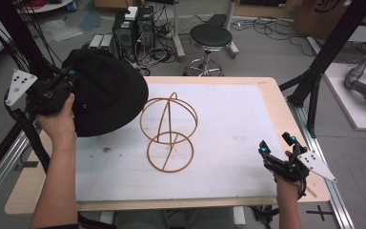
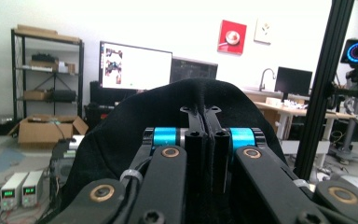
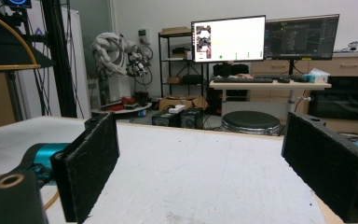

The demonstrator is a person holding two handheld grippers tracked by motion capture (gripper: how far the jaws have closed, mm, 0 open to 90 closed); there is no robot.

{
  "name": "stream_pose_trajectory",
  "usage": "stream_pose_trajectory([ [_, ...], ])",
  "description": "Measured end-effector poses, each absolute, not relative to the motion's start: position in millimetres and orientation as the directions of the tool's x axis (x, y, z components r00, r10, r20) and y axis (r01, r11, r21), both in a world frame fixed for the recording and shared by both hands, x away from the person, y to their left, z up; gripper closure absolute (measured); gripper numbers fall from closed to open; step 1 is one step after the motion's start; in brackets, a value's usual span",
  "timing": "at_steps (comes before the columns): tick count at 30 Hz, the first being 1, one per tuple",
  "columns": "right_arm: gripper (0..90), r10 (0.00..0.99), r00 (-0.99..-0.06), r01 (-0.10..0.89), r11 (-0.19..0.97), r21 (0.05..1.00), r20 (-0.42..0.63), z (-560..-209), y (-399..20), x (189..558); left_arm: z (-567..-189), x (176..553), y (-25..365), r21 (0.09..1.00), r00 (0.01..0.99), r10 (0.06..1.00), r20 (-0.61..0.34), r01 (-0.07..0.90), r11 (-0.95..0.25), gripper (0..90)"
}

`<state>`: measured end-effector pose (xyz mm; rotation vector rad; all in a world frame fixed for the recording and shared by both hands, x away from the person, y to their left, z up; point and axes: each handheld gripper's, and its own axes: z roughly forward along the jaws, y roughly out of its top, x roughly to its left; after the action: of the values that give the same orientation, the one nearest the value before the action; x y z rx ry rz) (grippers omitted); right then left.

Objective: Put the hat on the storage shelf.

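A black brimmed hat (image 1: 106,91) hangs in the air over the table's left rear part, held by its brim in my left gripper (image 1: 69,76), whose jaws are shut on the fabric. In the left gripper view the hat (image 2: 121,135) drapes beyond the pressed-together pads (image 2: 196,140). A tan wire hat stand (image 1: 169,133), two rings joined by curved rods, rests on the white mat in the middle, just right of the hat. My right gripper (image 1: 277,145) stands near the table's right front edge, open, with nothing between its pads (image 3: 91,161). The stand's edge (image 3: 9,46) shows at the left.
The wooden table (image 1: 276,102) carries a white mat (image 1: 228,129). Behind it stand a black stool (image 1: 210,38) and boxes of electronics (image 1: 133,26) with cables on the floor. Black frame posts (image 1: 324,62) rise at right and left.
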<state>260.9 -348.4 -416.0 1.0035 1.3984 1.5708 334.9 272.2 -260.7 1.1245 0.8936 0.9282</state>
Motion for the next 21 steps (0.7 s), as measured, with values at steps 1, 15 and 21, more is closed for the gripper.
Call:
stream_pose_trajectory([
  [1, 10.8, 0.924, -0.378, -0.053, -0.079, 0.995, 0.054, -416, -348, 261, -257, 335, 271, 0.972, 0.351, 0.930, -0.112, -0.154, 0.176, 88.3],
  [15, 10.8, 0.926, -0.374, -0.056, -0.085, 0.995, 0.058, -416, -351, 260, -210, 327, 254, 0.939, 0.403, 0.905, -0.139, -0.238, 0.250, 88.4],
  [21, 10.8, 0.927, -0.369, -0.059, -0.093, 0.994, 0.065, -416, -352, 258, -195, 318, 240, 0.920, 0.471, 0.868, -0.158, -0.250, 0.303, 88.4],
])
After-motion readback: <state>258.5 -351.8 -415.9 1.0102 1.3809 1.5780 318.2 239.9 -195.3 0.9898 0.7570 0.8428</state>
